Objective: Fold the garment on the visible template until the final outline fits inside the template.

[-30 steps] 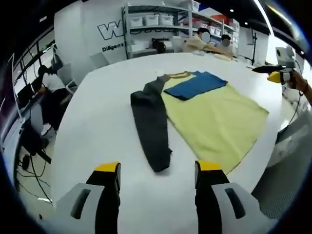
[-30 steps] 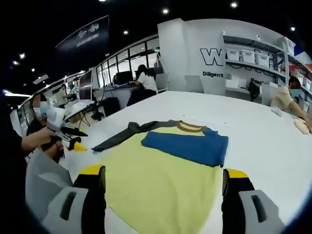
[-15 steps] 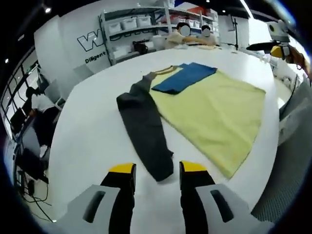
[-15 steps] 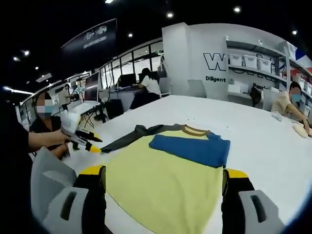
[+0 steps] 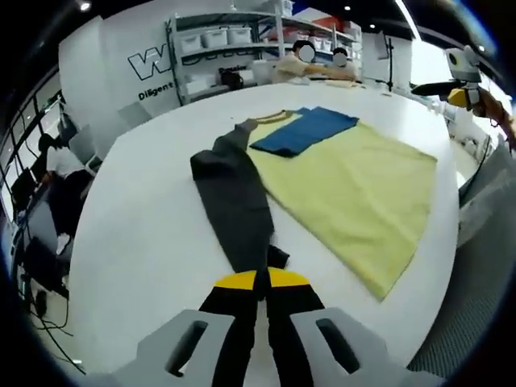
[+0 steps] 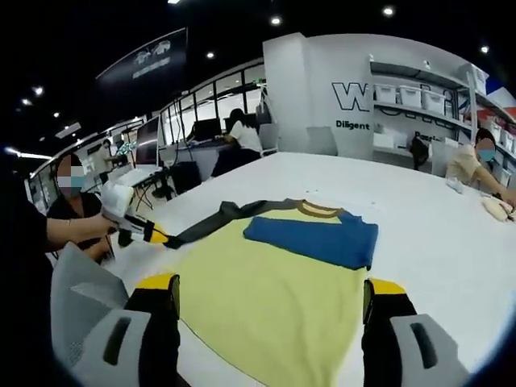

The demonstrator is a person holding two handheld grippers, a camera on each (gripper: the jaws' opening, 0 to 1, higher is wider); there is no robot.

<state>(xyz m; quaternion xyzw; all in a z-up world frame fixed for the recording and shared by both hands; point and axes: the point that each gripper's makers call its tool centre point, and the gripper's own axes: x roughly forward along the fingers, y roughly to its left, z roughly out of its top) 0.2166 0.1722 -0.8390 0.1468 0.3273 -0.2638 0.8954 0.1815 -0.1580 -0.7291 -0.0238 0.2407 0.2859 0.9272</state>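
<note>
Left gripper view: the garment [image 5: 355, 181], a yellow top with a brown-trimmed collar, lies flat on the white table [image 5: 145, 234]. Its blue sleeve [image 5: 306, 131] is folded across the chest, and its dark grey sleeve [image 5: 234, 201] stretches out straight from the shoulder toward me. My left gripper [image 5: 260, 280] has its yellow-tipped jaws pressed together on the cuff end of the dark grey sleeve, with the fabric pinched between them at the table surface. I cannot make out any template outline under or around the cloth.

Right gripper view: the same garment [image 6: 274, 282] lies just ahead of my right gripper [image 6: 270, 289], whose jaws stand wide apart with nothing between them, above the near hem of the yellow body. The blue sleeve [image 6: 314, 235] sits folded across the upper part, the collar just behind it. At the left, my own hand holds the left gripper [image 6: 158, 235] at the tip of the dark grey sleeve [image 6: 218, 219].

Beyond the table stand shelving with storage bins [image 5: 218, 40] and a white wall with large lettering [image 6: 363, 101]. Several people sit at the far end of the table and at desks with monitors.
</note>
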